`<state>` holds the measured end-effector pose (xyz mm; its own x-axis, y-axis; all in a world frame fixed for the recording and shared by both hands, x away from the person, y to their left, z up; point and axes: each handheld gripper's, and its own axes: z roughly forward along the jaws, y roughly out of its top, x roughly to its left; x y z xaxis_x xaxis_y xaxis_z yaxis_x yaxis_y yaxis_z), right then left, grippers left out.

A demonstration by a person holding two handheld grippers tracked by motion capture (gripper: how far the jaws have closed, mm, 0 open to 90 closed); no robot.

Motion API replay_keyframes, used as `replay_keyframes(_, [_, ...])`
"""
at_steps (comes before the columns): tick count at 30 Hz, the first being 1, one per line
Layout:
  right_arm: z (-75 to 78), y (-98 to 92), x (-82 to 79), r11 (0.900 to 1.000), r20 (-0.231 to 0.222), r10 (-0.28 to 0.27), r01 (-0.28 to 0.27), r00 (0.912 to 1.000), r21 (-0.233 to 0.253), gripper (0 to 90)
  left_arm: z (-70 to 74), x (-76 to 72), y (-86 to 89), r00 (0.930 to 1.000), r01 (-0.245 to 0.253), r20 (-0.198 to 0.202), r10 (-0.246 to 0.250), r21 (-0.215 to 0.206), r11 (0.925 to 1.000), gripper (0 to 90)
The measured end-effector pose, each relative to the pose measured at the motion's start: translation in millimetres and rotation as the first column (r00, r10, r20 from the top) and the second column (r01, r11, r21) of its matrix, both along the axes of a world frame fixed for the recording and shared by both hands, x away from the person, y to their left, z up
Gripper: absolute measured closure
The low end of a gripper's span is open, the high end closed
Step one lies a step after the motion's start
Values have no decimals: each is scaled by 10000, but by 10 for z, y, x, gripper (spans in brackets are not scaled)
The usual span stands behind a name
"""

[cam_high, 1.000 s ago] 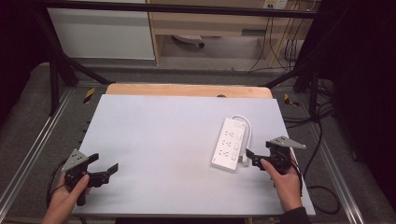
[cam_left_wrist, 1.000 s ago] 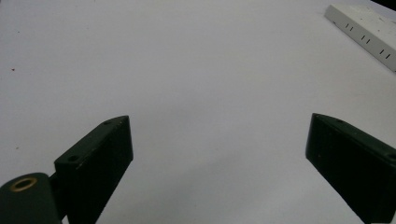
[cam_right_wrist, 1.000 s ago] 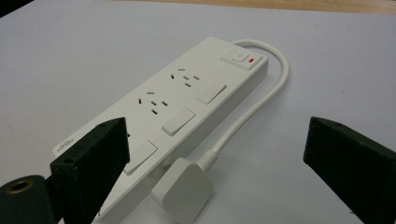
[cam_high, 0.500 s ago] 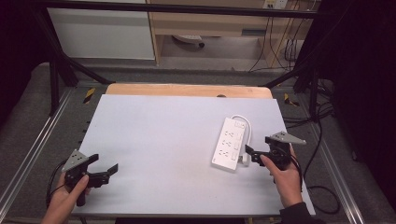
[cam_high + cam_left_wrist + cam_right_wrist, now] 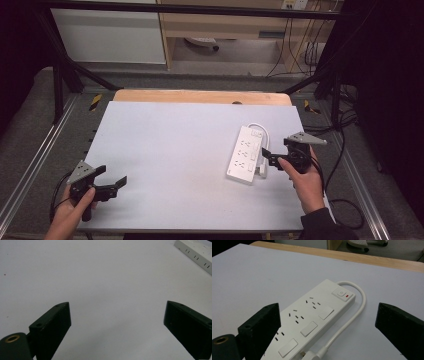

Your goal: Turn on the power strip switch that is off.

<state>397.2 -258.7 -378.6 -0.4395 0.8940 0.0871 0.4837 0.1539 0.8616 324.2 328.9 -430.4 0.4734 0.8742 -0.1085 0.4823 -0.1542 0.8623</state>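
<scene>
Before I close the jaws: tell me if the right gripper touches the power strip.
Cannot tell. In the right gripper view the strip lies between open jaws, gap unclear.

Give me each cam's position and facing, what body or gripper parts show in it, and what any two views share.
High view: above the person's side, facing forward and down on the table; both hands, left gripper and right gripper show.
Left gripper view: rides the left gripper, faces bare tabletop between open jaws.
Right gripper view: rides the right gripper, faces the power strip between open jaws.
Shared: all three show the power strip.

High view overhead, facing forward—gripper views low, close, sharing the power strip (image 5: 245, 160).
</scene>
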Motion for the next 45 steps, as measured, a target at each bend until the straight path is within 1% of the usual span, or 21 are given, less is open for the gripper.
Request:
replay_keyframes(3, [32, 17, 51, 10000, -107, -36, 37, 9999, 57, 74, -1, -2, -4, 10000, 33, -37, -33, 34, 10000, 74])
replay_keyframes(7, [36, 42, 136, 10000, -206, 26, -27, 9998, -67, 88, -2, -3, 1, 10000, 12, -8, -12, 12, 10000, 74])
replay_keyframes(9, [35, 43, 148, 10000, -286, 9, -11, 9996, -59, 92, -2, -2, 2, 10000, 7, -14, -7, 12, 10000, 74])
replay_keyframes(12, [35, 28, 180, 9995, -358, -227, 234, 9991, 206, 112, -3, -1, -3, 10000, 45, -31, -45, 29, 10000, 74])
replay_keyframes(14, [30, 7, 229, 9984, -377, -397, 412, 9985, 399, 126, -2, -4, -5, 10000, 75, -24, -75, 47, 10000, 74])
replay_keyframes(16, [27, 0, 245, 9981, -354, -445, 460, 9984, 409, 131, -3, -5, -4, 10000, 84, -16, -84, 39, 10000, 74])
replay_keyframes(17, [26, -25, 279, 9972, -376, -530, 549, 9979, 509, 136, -5, -3, -2, 10000, 63, -36, -63, 12, 10000, 74])
replay_keyframes(23, [31, -78, 354, 9947, -432, -648, 679, 9970, 766, 138, -4, -4, 0, 10000, 72, -32, -72, 8, 10000, 74])
replay_keyframes(24, [24, -93, 379, 9936, -505, -697, 738, 9963, 851, 136, -4, -4, -2, 10000, 75, -36, -75, 9, 10000, 74])
replay_keyframes(26, [19, -100, 389, 9934, -545, -700, 746, 9961, 872, 135, -5, -4, -2, 9999, 87, -56, -87, 43, 10000, 74])
replay_keyframes(28, [0, -109, 439, 9919, -677, -719, 785, 9951, 1000, 132, -6, -1, -3, 9999, 81, -71, -81, 40, 10000, 74])
replay_keyframes(30, [-7, -110, 464, 9915, -689, -728, 797, 9950, 1028, 129, -7, -1, -3, 9999, 75, -77, -75, 35, 10000, 74])
replay_keyframes(33, [-16, -114, 503, 9919, -685, -789, 852, 9945, 941, 136, -6, -4, 1, 9999, 77, -65, -77, 26, 10000, 74])
replay_keyframes(36, [-36, -117, 542, 9899, -752, -873, 950, 9933, 1052, 164, -8, -3, 3, 10000, 56, -52, -56, 3, 10000, 74])
replay_keyframes(41, [-84, -116, 586, 9901, -867, -963, 1044, 9916, 940, 236, -8, -3, 2, 9999, 78, -70, -78, 14, 10000, 74])
replay_keyframes(44, [-112, -99, 616, 9906, -920, -917, 1002, 9915, 935, 291, -8, -3, 2, 9999, 97, -79, -97, 38, 9999, 74])
replay_keyframes(45, [-112, -99, 616, 9906, -920, -917, 1002, 9915, 935, 291, -8, -3, 2, 9999, 99, -81, -99, 37, 9999, 74])
